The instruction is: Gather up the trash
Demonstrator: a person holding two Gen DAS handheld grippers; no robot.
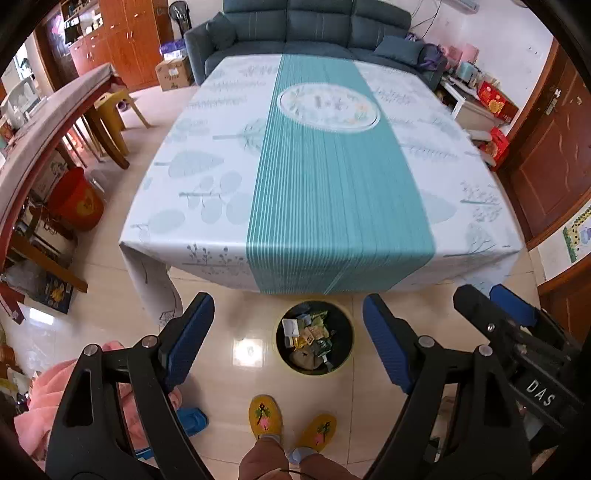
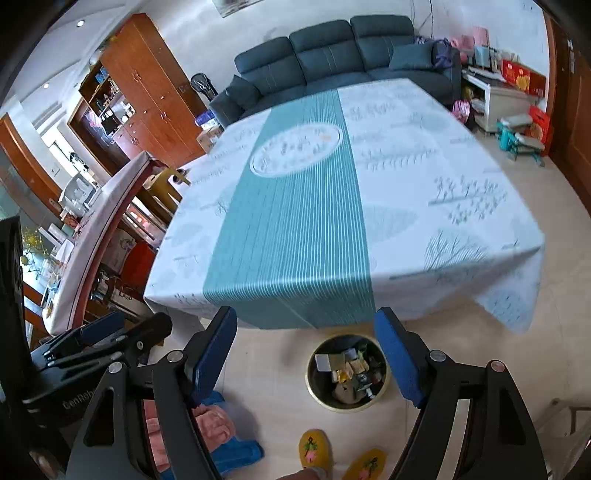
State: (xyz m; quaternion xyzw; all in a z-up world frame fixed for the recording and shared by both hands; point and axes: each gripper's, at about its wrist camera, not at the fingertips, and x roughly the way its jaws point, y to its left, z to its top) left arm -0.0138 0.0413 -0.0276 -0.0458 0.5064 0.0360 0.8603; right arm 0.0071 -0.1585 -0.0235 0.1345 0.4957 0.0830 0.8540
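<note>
A round dark bin (image 1: pixel 314 338) with a yellow rim stands on the tiled floor in front of the table, holding several wrappers and bits of trash (image 1: pixel 310 332). It also shows in the right wrist view (image 2: pixel 347 373). My left gripper (image 1: pixel 288 332) is open and empty, held high above the floor with the bin seen between its blue pads (image 1: pixel 192 332). My right gripper (image 2: pixel 306 354) is open and empty, beside the left one; it appears at the right edge of the left wrist view (image 1: pixel 495 306). The left gripper shows at lower left of the right wrist view (image 2: pixel 99 343).
A table with a white and teal cloth (image 1: pixel 332 177) lies ahead. A grey sofa (image 1: pixel 314 29) stands behind it. A long wooden table (image 1: pixel 44 122), stools and a red bucket (image 1: pixel 77 199) are at left. Pink cloth (image 1: pixel 48 398) and my yellow slippers (image 1: pixel 266 415) are on the floor.
</note>
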